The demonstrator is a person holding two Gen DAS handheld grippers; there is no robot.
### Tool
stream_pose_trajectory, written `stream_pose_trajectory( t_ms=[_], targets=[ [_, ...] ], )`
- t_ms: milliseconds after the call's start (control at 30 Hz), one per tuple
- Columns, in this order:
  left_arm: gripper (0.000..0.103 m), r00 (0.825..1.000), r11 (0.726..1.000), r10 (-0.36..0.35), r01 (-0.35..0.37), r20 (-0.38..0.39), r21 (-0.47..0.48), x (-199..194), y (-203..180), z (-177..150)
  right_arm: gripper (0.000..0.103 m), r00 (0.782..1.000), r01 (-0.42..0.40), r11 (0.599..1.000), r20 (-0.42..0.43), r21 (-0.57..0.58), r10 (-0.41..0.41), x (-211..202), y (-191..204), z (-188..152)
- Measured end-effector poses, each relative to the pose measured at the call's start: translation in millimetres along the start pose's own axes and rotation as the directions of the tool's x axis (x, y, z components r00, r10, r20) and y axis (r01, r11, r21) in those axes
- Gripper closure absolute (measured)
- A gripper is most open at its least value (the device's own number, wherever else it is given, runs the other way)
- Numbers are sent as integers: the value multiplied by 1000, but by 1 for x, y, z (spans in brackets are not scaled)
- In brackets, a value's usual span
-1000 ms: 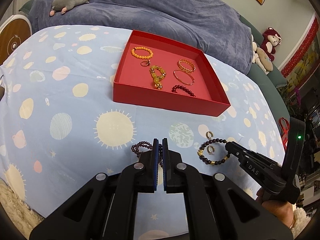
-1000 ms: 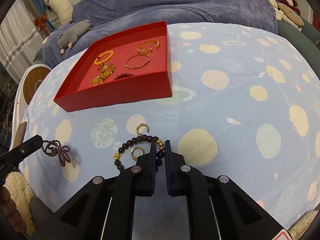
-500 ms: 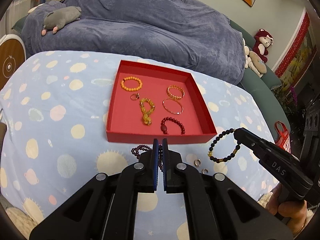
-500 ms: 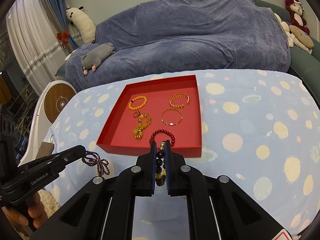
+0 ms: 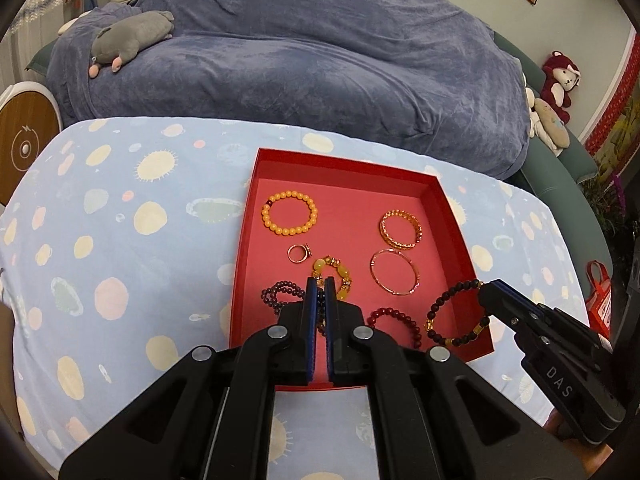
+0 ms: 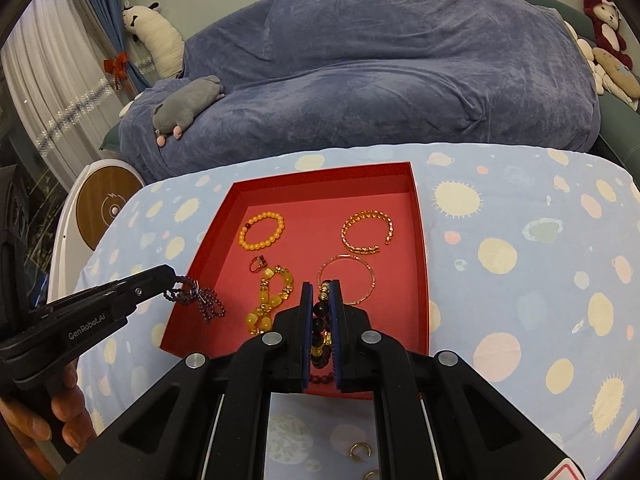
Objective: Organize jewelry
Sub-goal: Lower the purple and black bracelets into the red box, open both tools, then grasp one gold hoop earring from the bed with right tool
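Currently over red tray (image 5: 448, 204), free floor toward 12 o'clock; my left gripper (image 5: 319, 286) clamps purple bracelet (image 5: 280, 294), right gripper (image 6: 321, 292) clamps dark bead bracelet (image 5: 456, 312).

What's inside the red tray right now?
The red tray holds an orange bead bracelet, ring, yellow stone bracelet, gold cuff, thin bangle and dark red bracelet; grippers cover its near edge.

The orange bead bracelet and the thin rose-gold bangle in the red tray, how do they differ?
The orange bead bracelet is a chunky ring of round opaque beads with one dark red bead; the thin rose-gold bangle is a slim, smooth metal hoop. The bracelet lies at the far left of the red tray, the bangle nearer and right. Both lie flat, ungripped.
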State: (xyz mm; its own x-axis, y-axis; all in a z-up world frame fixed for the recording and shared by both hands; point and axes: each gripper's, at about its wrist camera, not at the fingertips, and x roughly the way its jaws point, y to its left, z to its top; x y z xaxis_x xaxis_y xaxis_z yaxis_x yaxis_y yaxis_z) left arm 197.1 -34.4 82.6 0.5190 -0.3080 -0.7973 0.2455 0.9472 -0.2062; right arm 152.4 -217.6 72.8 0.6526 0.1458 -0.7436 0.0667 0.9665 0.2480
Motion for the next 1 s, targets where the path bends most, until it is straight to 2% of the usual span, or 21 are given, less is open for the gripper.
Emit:
stream_pose_trajectory(
  t_ms=[200, 267, 333, 400, 633, 700, 1000],
  targets=[
    [98, 1000, 1000, -1, 1, -27, -16, 31, -1, 3, 95, 999, 36, 999, -33, -5, -36, 25, -12, -3],
    [96, 1000, 1000, 10, -11, -6, -29, 32, 0, 7, 89, 998, 57, 998, -12, -12, -57, 24, -13, 0],
    [72, 1000, 999, 22, -22, 11, -44, 30, 1, 12, 83, 997, 72, 997, 6, -14, -72, 20, -14, 3],
    [66, 999, 998, 27, -24, 45, -56, 23, 3, 16, 75, 997, 74, 997, 25, -9, -74, 14, -15, 4],
    [63, 996, 998, 29, -23, 87, -65, -7, 12, 7, 68, 996, 71, 997, 50, -4, -71, -16, -13, -13],
    [59, 996, 997, 28, -22, 86, -80, -15, 17, -3, 66, 996, 71, 997, 48, -8, -71, -25, -12, -22],
    [58, 998, 995, 48, -45, 32, -85, -34, 26, -63, 66, 997, 77, 997, -19, 2, -77, -46, -12, -77]
  ],
)
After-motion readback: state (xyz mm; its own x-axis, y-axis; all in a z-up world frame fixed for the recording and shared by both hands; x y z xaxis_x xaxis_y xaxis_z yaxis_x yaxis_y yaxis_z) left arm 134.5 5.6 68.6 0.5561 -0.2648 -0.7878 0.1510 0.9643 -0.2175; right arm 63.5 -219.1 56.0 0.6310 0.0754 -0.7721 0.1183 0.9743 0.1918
